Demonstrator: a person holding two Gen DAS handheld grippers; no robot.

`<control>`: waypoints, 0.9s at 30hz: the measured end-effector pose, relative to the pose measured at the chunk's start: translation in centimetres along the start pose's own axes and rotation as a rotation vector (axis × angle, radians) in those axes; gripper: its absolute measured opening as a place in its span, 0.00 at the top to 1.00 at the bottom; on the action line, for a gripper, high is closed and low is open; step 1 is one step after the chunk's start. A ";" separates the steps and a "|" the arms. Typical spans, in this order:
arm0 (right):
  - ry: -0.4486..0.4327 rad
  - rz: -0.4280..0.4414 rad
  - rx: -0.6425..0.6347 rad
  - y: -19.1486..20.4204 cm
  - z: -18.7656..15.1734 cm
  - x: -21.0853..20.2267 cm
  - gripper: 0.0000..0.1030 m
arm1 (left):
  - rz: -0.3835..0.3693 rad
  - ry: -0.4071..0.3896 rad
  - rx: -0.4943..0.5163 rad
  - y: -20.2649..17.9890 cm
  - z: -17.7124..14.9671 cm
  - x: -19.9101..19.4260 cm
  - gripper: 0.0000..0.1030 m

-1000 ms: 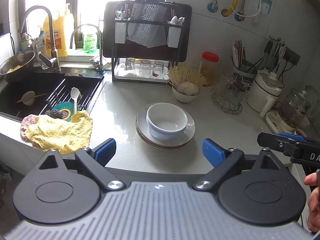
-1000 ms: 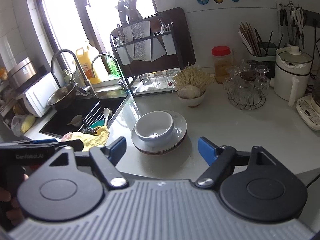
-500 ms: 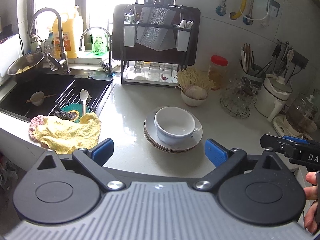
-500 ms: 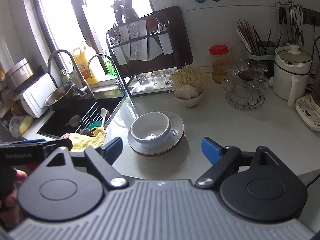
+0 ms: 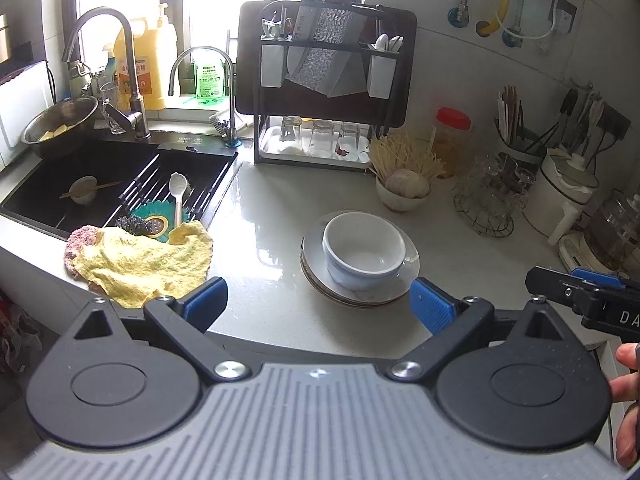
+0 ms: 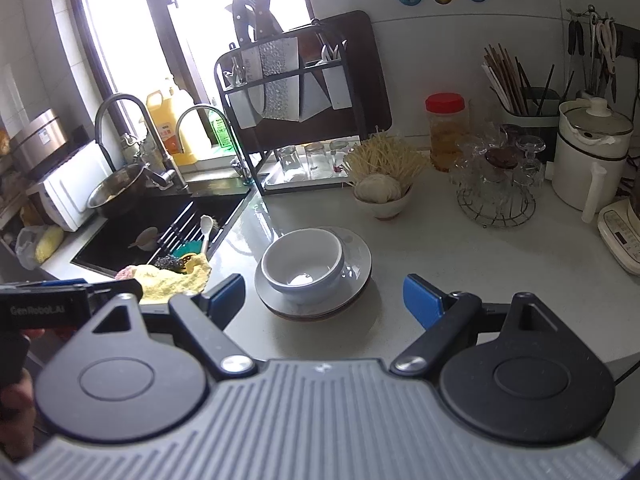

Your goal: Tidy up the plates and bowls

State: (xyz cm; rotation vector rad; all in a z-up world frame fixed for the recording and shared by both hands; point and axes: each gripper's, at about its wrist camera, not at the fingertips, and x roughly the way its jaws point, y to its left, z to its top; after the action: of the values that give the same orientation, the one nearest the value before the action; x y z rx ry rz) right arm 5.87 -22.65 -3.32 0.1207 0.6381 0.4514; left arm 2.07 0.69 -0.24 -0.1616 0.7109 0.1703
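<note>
Both grippers hover level above the near counter edge, side by side, aimed at the dishes. The left gripper (image 5: 318, 304) has its jaws spread wide, empty; the right gripper (image 6: 323, 294) likewise. A white bowl (image 5: 363, 250) sits on stacked plates (image 5: 404, 280) on the counter (image 5: 272, 200), between yellow cloth (image 5: 144, 260) and glass rack (image 5: 490, 200).

yellow cloth (image 5: 144, 264) at sink (image 5: 100, 184) edge | red-lidded jar (image 6: 446, 132) by wall
</note>
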 end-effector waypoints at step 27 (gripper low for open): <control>0.009 -0.046 0.010 0.4 -0.1 0.8 0.15 | -0.054 0.036 0.023 1.4 1.0 2.4 0.04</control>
State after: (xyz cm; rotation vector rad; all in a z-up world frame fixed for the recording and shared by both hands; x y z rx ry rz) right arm 6.23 -21.89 -3.77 0.1131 0.6503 0.4050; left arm 4.24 2.49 -1.23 -0.1625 0.7432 0.1078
